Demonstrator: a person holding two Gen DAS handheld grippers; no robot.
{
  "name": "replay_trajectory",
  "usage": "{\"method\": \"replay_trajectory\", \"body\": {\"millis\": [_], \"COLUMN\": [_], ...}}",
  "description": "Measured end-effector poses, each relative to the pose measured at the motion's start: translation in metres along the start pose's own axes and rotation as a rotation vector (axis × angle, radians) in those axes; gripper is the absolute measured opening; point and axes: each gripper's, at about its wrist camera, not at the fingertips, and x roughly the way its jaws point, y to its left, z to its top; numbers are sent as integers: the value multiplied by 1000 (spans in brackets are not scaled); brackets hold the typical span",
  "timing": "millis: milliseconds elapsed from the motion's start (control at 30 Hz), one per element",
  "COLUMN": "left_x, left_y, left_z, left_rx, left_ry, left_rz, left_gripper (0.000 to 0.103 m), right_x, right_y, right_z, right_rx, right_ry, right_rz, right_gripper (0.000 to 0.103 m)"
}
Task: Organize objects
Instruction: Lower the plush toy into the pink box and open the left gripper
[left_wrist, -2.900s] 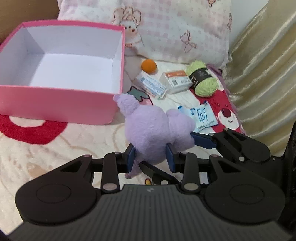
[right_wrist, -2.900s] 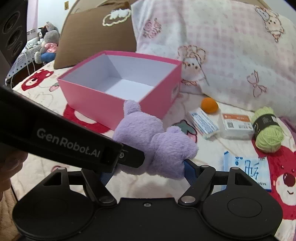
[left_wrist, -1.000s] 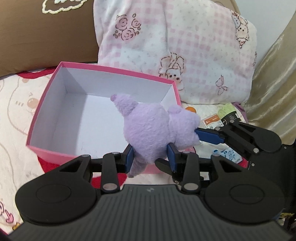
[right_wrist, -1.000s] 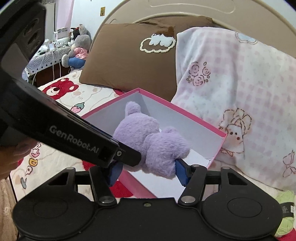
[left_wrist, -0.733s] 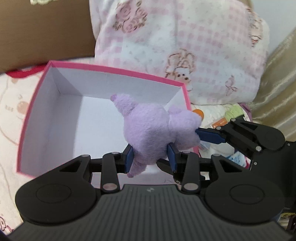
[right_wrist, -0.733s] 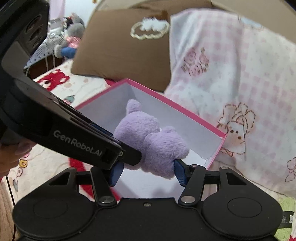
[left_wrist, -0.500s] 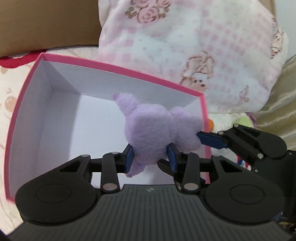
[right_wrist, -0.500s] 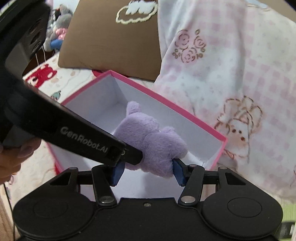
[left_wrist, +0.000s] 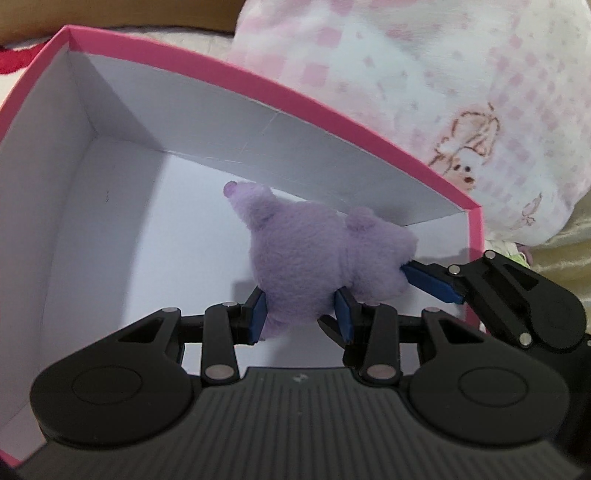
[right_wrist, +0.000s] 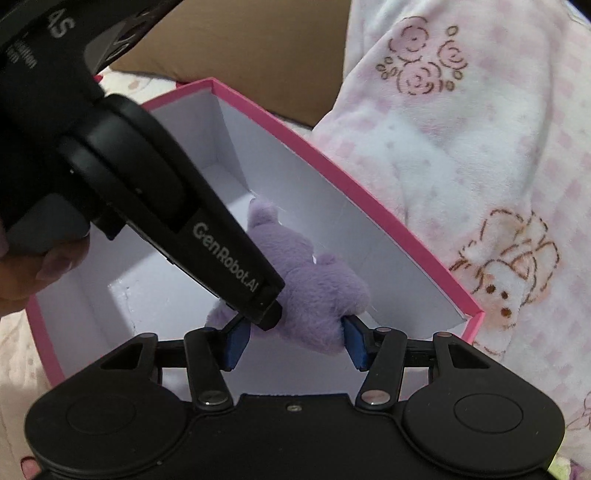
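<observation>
The bed (patterned cover) carries a pink box directly beneath both grippers. A pink-checked pillow lies beyond them, just beside the box; a brown pillow lies farther back.

Black gripper bodies, blue fingers, silver screws, white "GenRobot.AI" lettering

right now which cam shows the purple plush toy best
The left wrist view: the purple plush toy shows unobstructed over the pink box, clamped by the left gripper. In the right wrist view the left gripper's body covers part of the toy.
</observation>
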Motion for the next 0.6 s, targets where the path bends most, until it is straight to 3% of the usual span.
{"method": "replay_trajectory", "body": {"millis": [67, 133, 200, 267, 433, 600], "left_x": [3, 8, 12, 16, 18, 19], "left_y": [0, 0, -4, -9, -16, -19], "left_z": [0, 0, -4, -8, -6, -5], "left_rx": [5, 24, 64, 78, 82, 79], "left_ry": [-8, -2, 9, 12, -62, -78], "left_rz": [29, 55, 69, 77, 137, 161], "left_gripper": [37, 25, 23, 22, 22, 23], "right_x": [1, 3, 4, 4, 0, -12], "right_y": [2, 3, 3, 1, -4, -22], "right_z": [0, -1, -4, -9, -19, -24], "right_rx": [-38, -68, -81, -78, -80, 4], "right_ry": [2, 6, 2, -3, -52, -102], "right_rz": [-8, -16, -9, 2, 1, 38], "right_gripper": [59, 59, 59, 57, 40, 37]}}
